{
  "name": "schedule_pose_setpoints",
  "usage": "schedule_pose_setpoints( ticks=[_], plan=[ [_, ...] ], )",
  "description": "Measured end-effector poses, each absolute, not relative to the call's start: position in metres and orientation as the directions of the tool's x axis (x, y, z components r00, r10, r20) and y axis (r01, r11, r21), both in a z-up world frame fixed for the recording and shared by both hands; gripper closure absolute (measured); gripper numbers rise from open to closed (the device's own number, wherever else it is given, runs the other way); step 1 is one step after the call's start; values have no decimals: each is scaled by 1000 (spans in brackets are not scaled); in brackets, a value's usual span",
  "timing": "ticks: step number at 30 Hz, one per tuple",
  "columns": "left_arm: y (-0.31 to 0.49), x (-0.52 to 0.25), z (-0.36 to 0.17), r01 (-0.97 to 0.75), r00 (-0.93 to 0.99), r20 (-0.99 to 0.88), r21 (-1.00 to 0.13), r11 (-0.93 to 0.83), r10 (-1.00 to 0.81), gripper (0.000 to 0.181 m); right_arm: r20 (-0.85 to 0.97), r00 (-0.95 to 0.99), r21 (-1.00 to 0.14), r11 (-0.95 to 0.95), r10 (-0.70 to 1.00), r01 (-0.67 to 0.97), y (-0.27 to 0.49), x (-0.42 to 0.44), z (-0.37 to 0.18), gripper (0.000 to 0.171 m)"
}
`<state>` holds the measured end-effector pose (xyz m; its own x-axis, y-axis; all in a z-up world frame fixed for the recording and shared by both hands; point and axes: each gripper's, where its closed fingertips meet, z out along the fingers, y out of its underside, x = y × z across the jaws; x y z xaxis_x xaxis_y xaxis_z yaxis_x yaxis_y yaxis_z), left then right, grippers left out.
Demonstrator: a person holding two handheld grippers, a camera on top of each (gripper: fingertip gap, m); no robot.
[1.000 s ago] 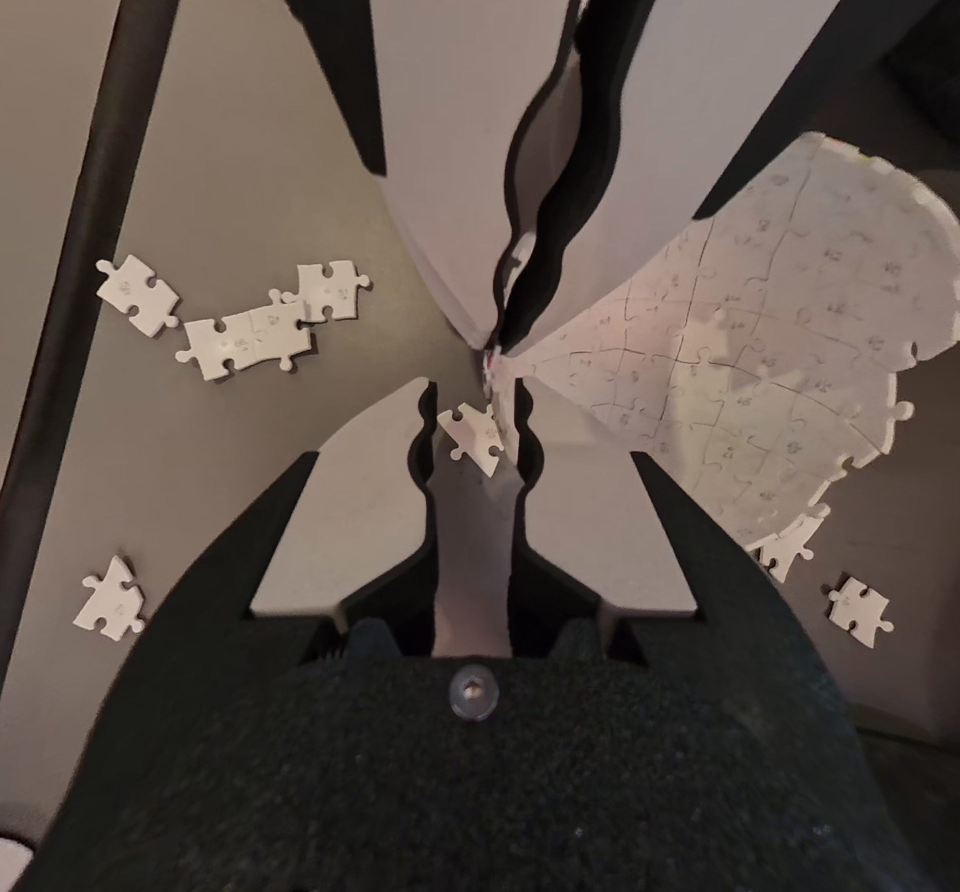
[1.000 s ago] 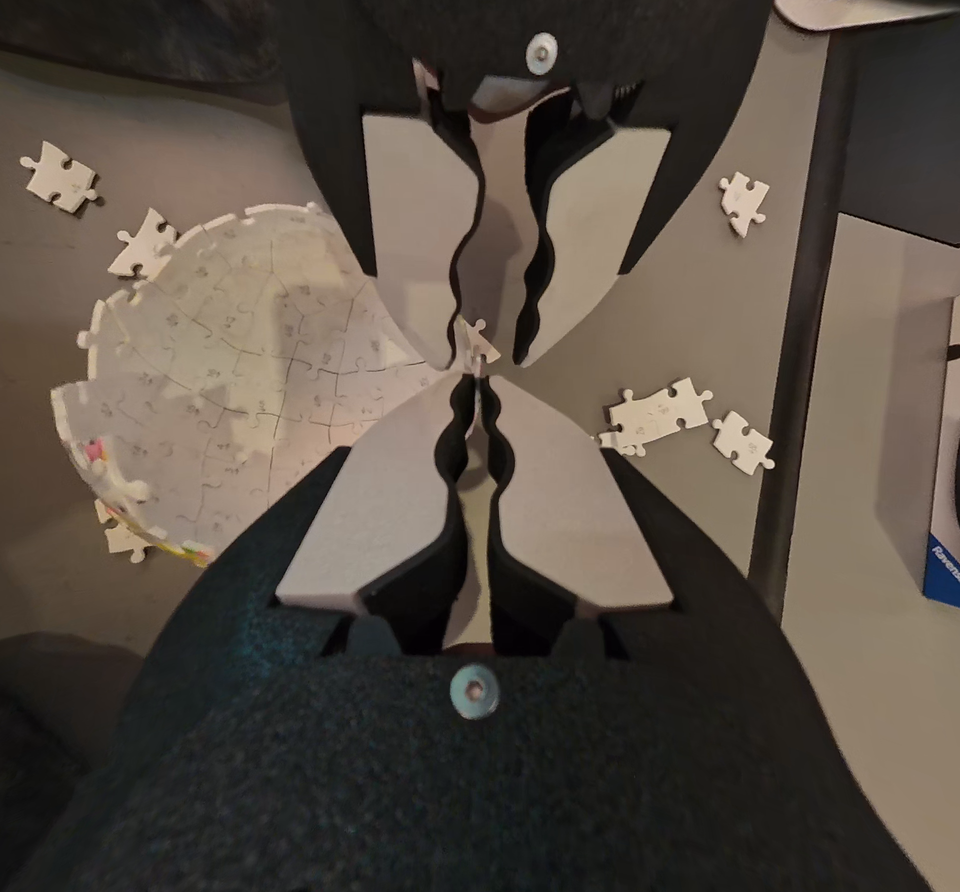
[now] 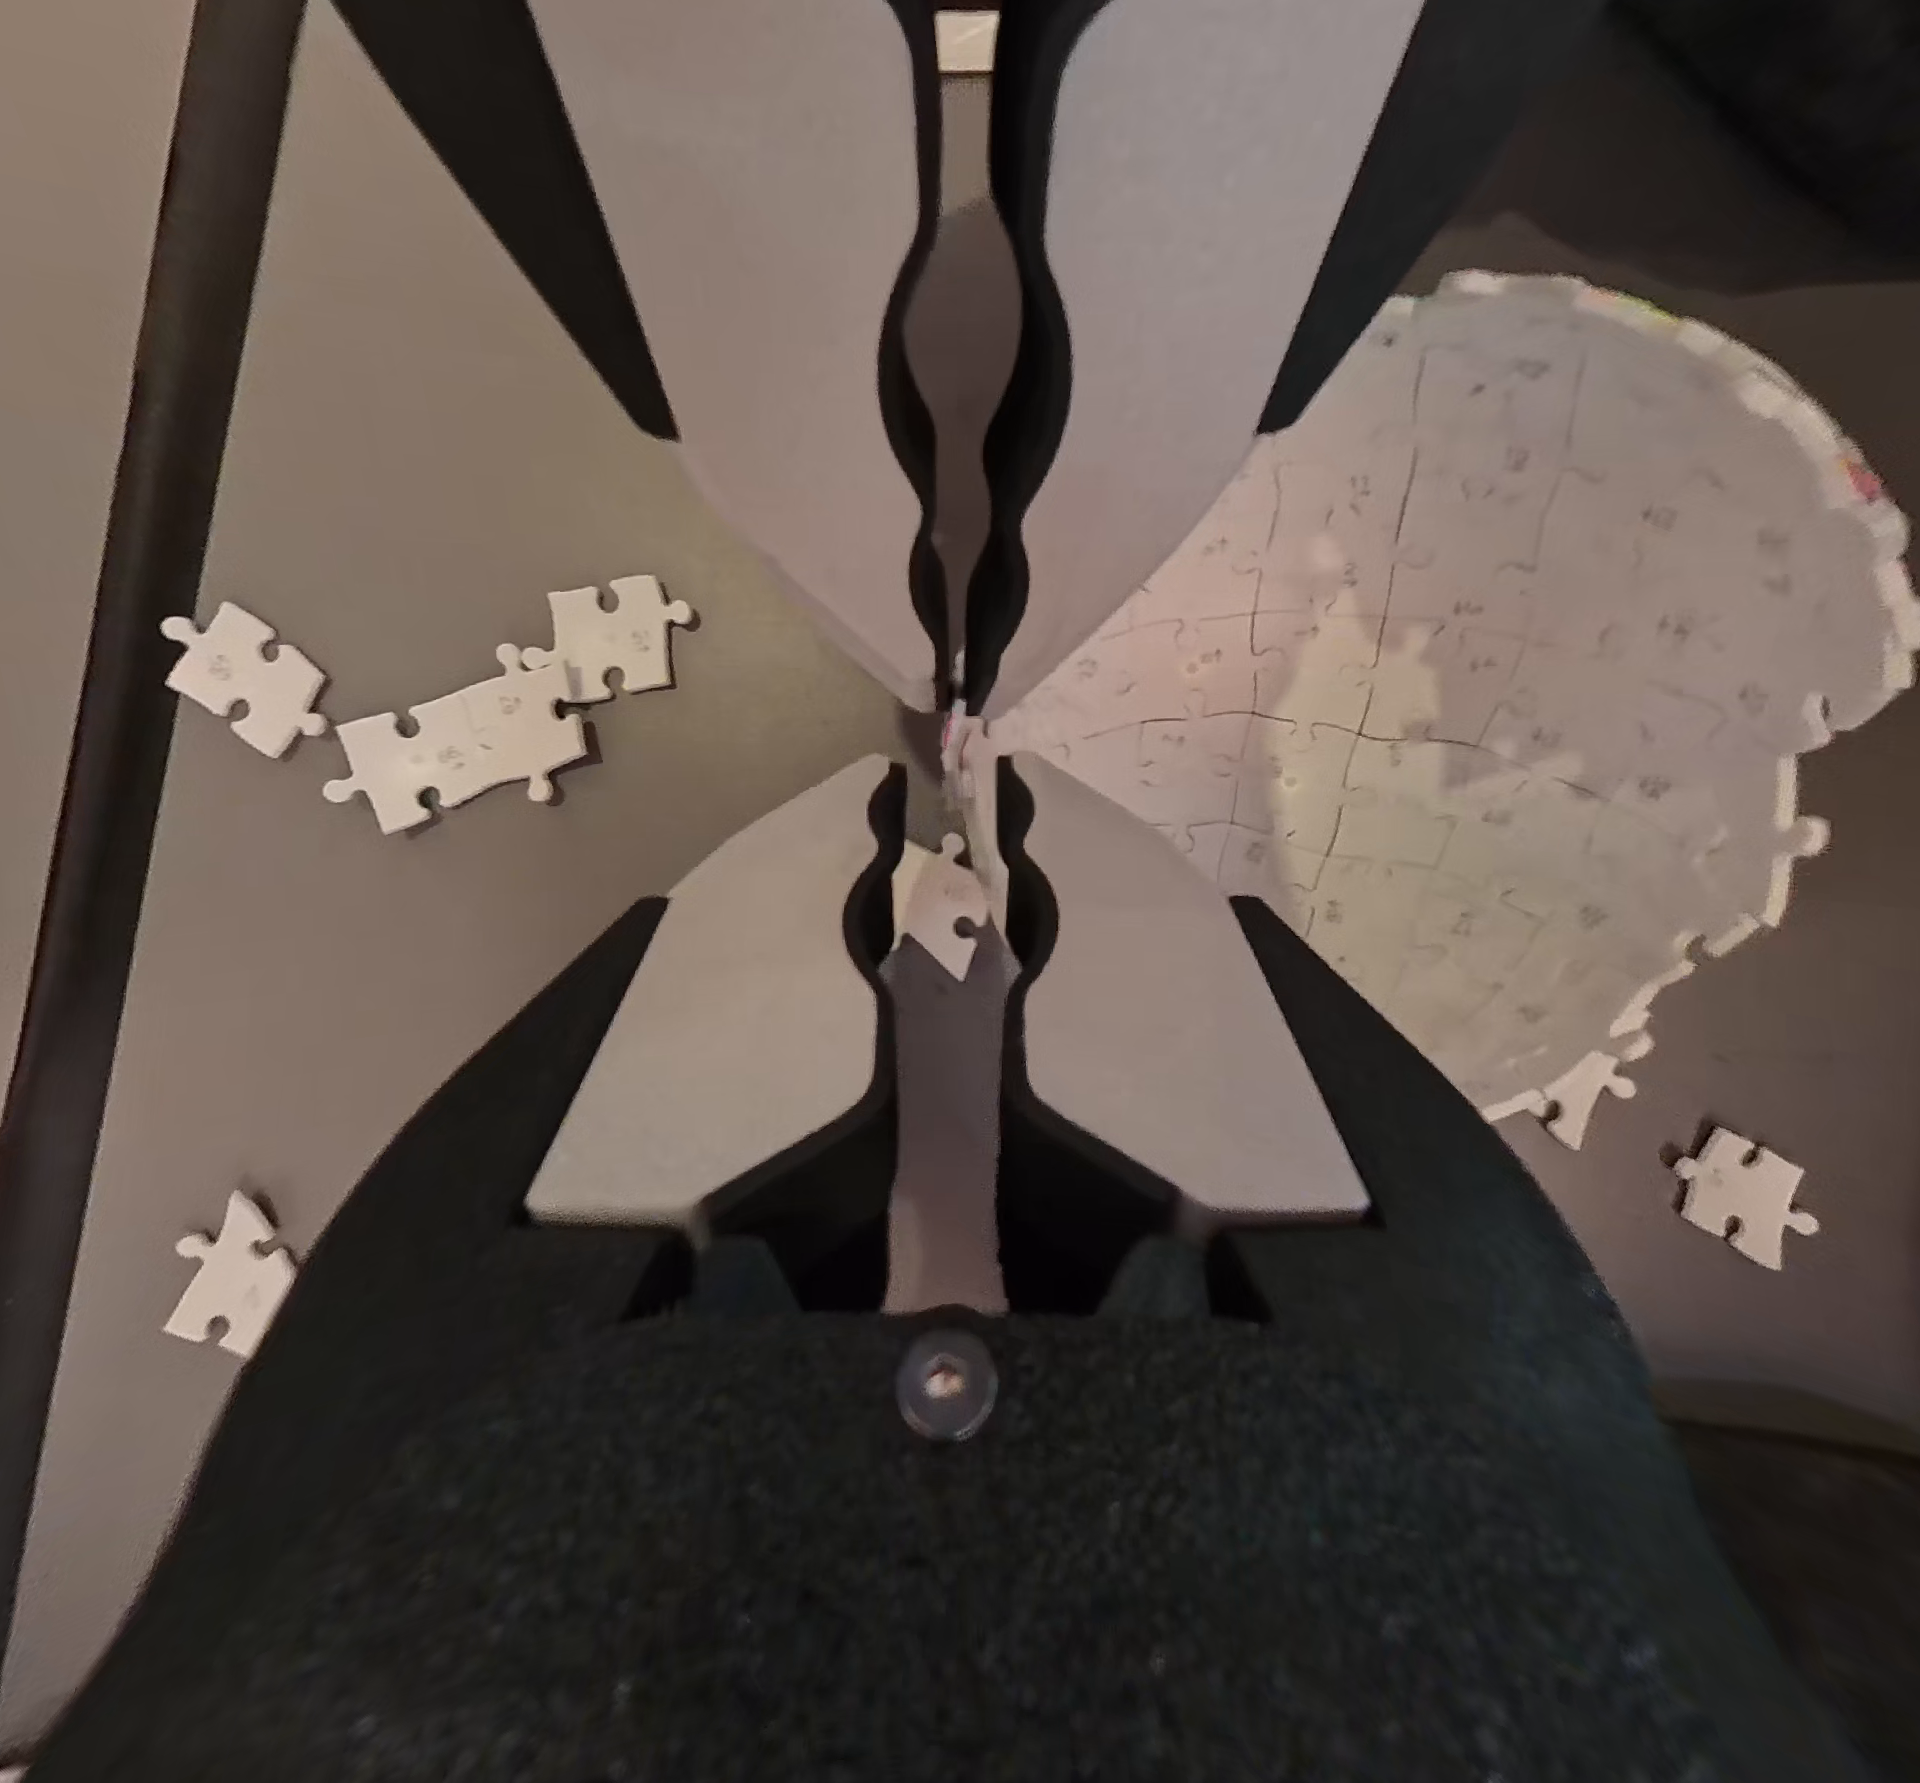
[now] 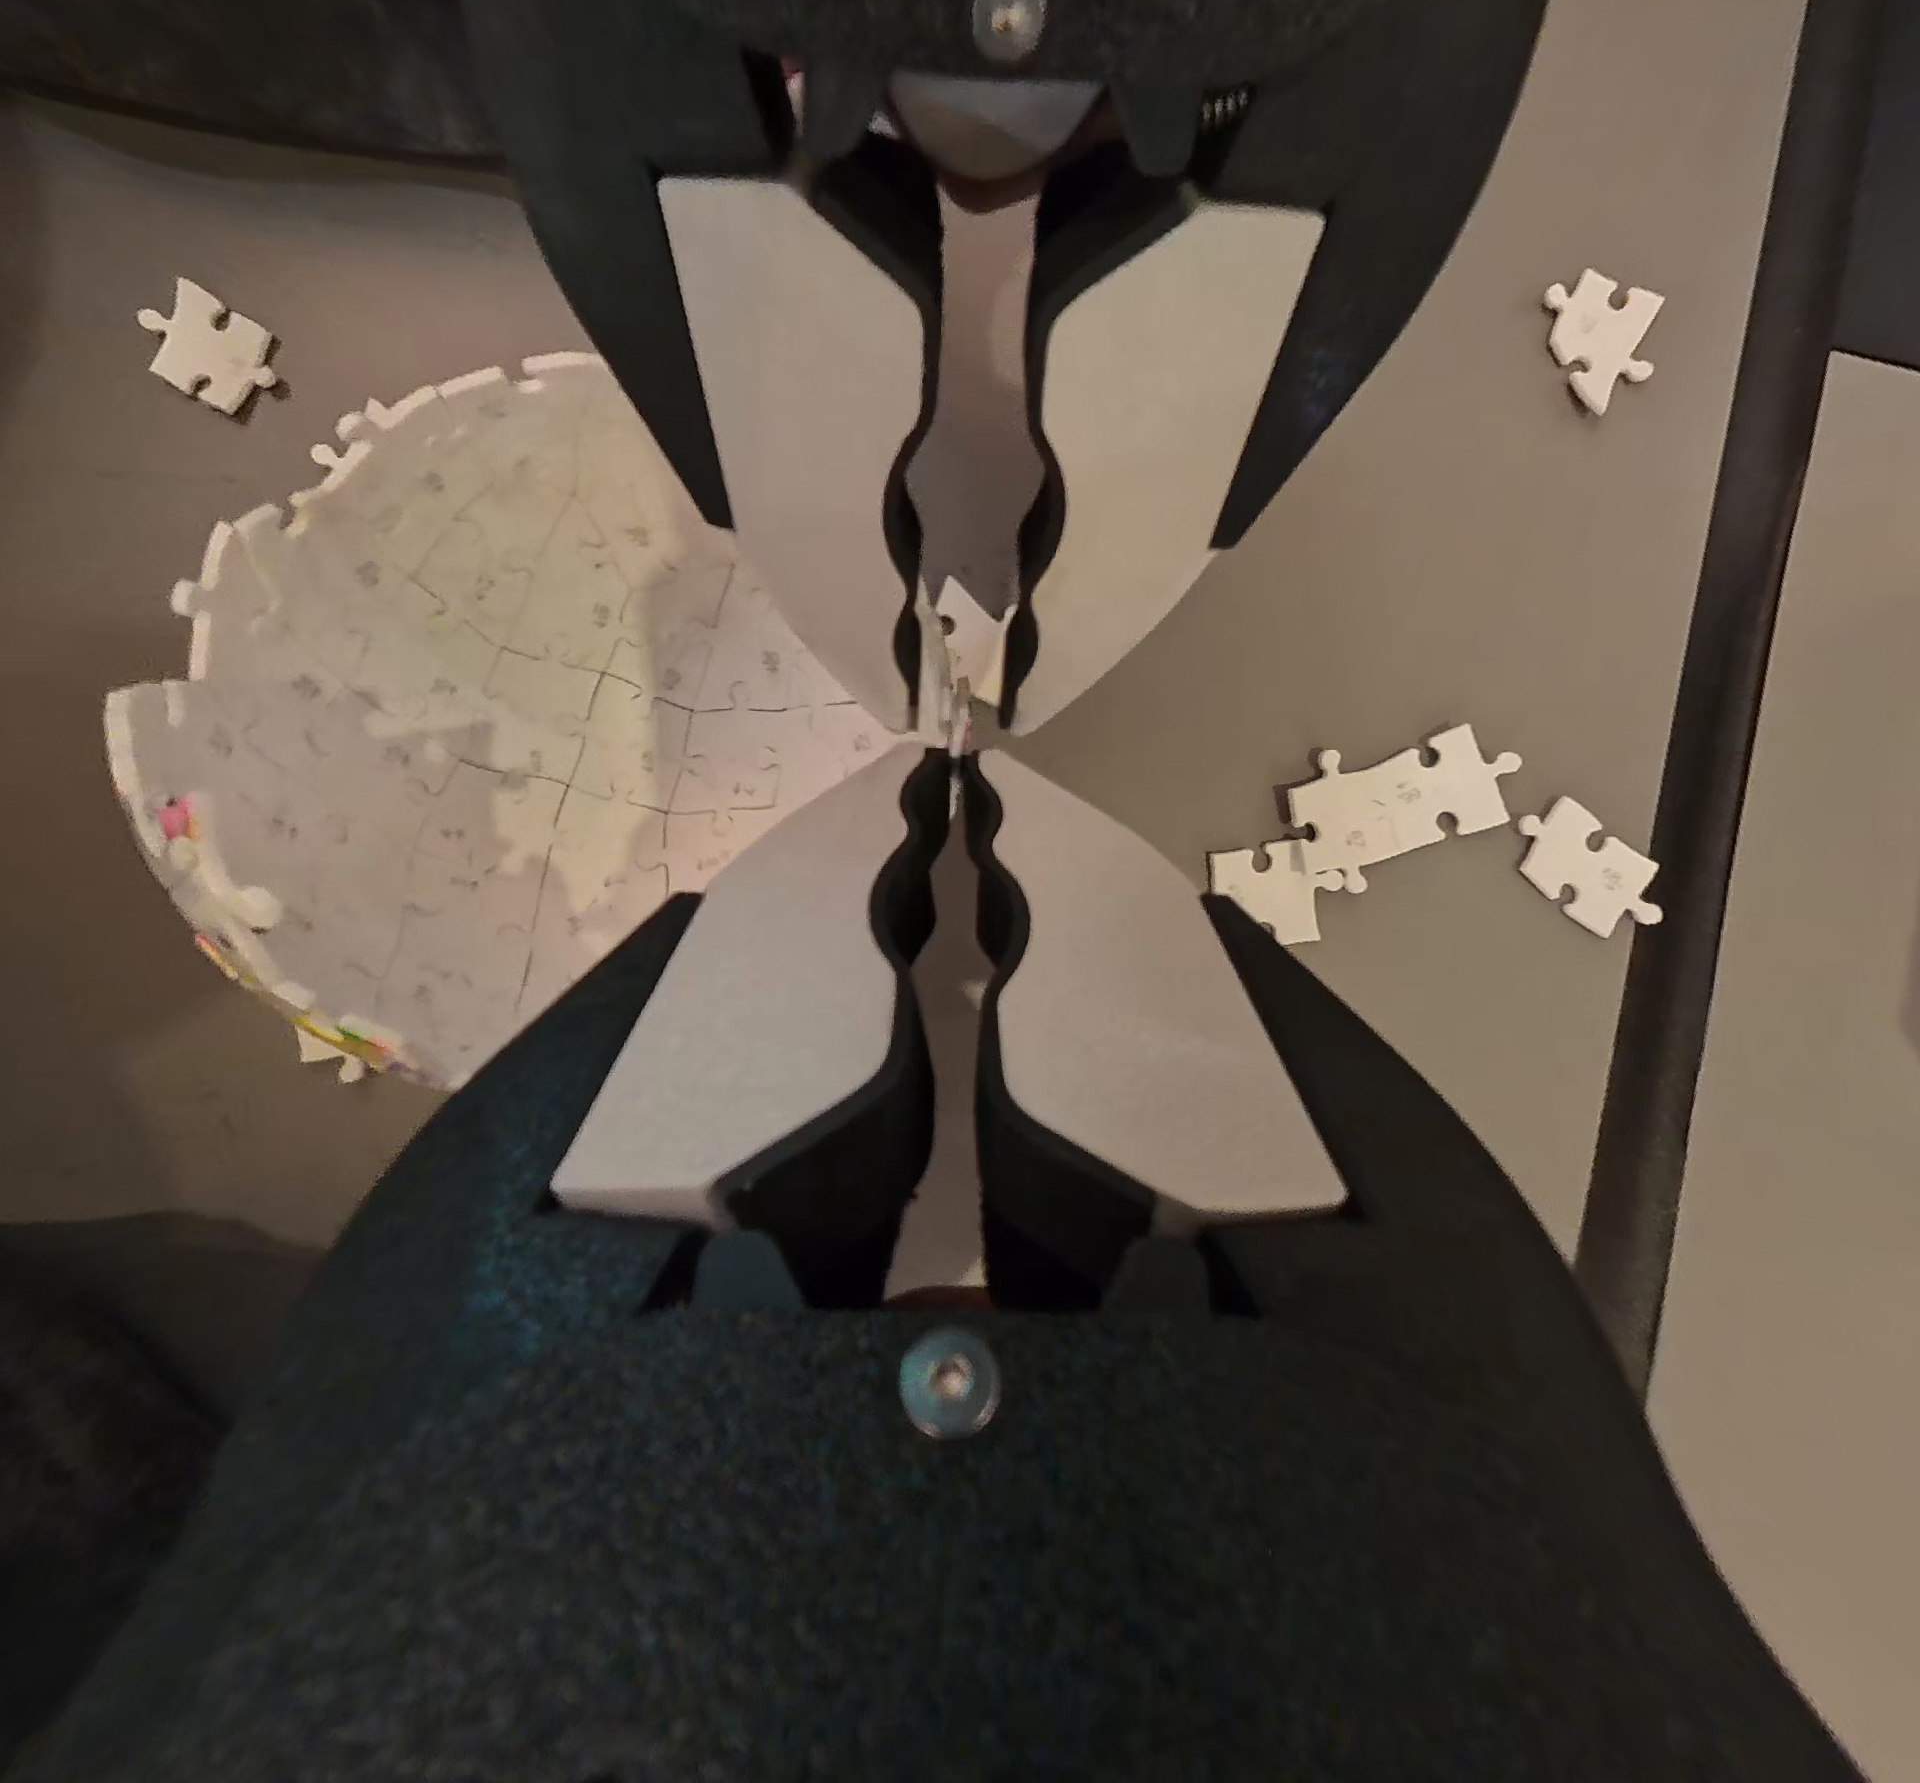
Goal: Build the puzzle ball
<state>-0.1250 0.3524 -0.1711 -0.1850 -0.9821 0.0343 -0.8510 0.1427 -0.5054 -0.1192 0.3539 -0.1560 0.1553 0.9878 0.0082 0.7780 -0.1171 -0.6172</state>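
The half-built puzzle ball (image 3: 1507, 746) is a white bowl-shaped shell with its inside showing, seen at the right in the left wrist view and at the left in the right wrist view (image 4: 436, 746). My right gripper (image 4: 954, 767) is shut on the shell's rim; it also shows at the top of the left wrist view (image 3: 961, 684). My left gripper (image 3: 951, 777) faces it tip to tip and is shut on a single white puzzle piece (image 3: 940, 902), held right at that rim. The piece also shows in the right wrist view (image 4: 971, 637), between the left gripper's (image 4: 961, 705) fingers.
Loose white pieces lie on the grey table: a joined pair (image 3: 468, 746), singles beside it (image 3: 244, 679) (image 3: 618, 632), one at the lower left (image 3: 234, 1276) and one at the lower right (image 3: 1740, 1193). A dark bar (image 3: 135, 590) runs along the table's side.
The right gripper has swung from a tilt into a straight line with the left gripper. The two grippers and the held piece have closed in at the shell's rim.
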Motion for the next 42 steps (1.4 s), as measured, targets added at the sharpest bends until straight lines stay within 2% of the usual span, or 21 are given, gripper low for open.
schedule_pose_setpoints(
  ticks=[10, 19, 22, 32, 36, 42],
  plan=[
    [351, -126, -171, -865, -194, 82, -485, 131, -978, 161, 37, 136, -618, -84, 990, 781, 354, -117, -155, 169],
    [363, -131, -143, -768, -176, 209, -640, 1, -962, 155, 90, 125, -589, -49, 988, 807, 357, -116, -158, 169],
    [356, -136, -147, -778, -183, 313, -626, -57, -932, 152, 100, 126, -584, -44, 987, 811, 358, -116, -158, 169],
    [352, -132, -163, -811, -173, 266, -585, -16, -948, 149, 120, 131, -565, -41, 984, 824, 359, -116, -159, 169],
    [360, -134, -170, -827, -159, 199, -562, 20, -967, 157, 113, 132, -563, -47, 985, 825, 359, -116, -160, 169],
    [361, -134, -173, -830, -153, 226, -558, 1, -962, 163, 118, 135, -541, -50, 984, 840, 359, -116, -163, 169]
  ],
)
